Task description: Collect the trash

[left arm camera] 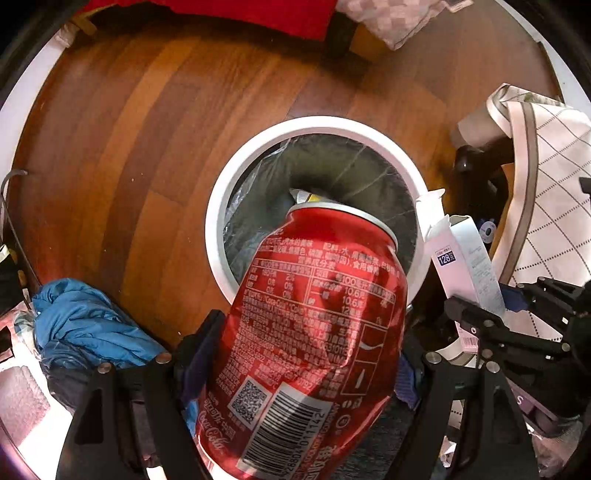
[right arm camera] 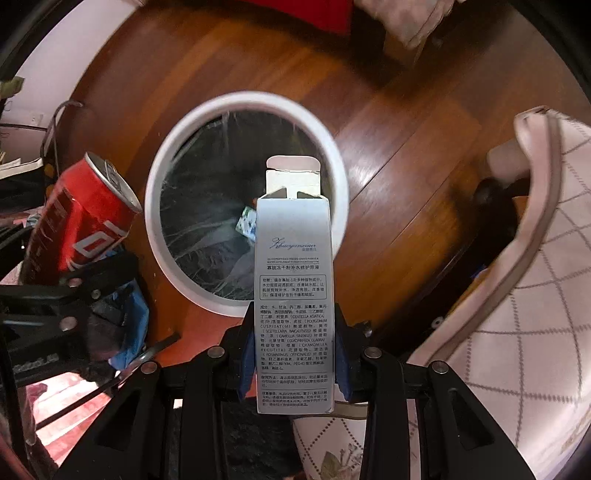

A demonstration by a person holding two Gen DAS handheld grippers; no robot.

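Note:
My left gripper (left arm camera: 303, 354) is shut on a red Coca-Cola can (left arm camera: 306, 332), held tilted above the near rim of a round white trash bin (left arm camera: 221, 192) lined with a dark bag. My right gripper (right arm camera: 295, 354) is shut on a tall silver cosmetics box (right arm camera: 293, 280) with its top flap open, held upright over the bin's (right arm camera: 159, 177) near edge. The can (right arm camera: 85, 221) also shows at left in the right wrist view, and the box (left arm camera: 469, 266) at right in the left wrist view. Some trash (right arm camera: 247, 223) lies at the bin's bottom.
The bin stands on a wooden floor (left arm camera: 147, 129). A blue cloth (left arm camera: 85, 321) lies at lower left. A cream quilted cloth (right arm camera: 517, 295) drapes over dark furniture at right. A red object (left arm camera: 229, 11) and a cushion (left arm camera: 388, 18) lie at the far side.

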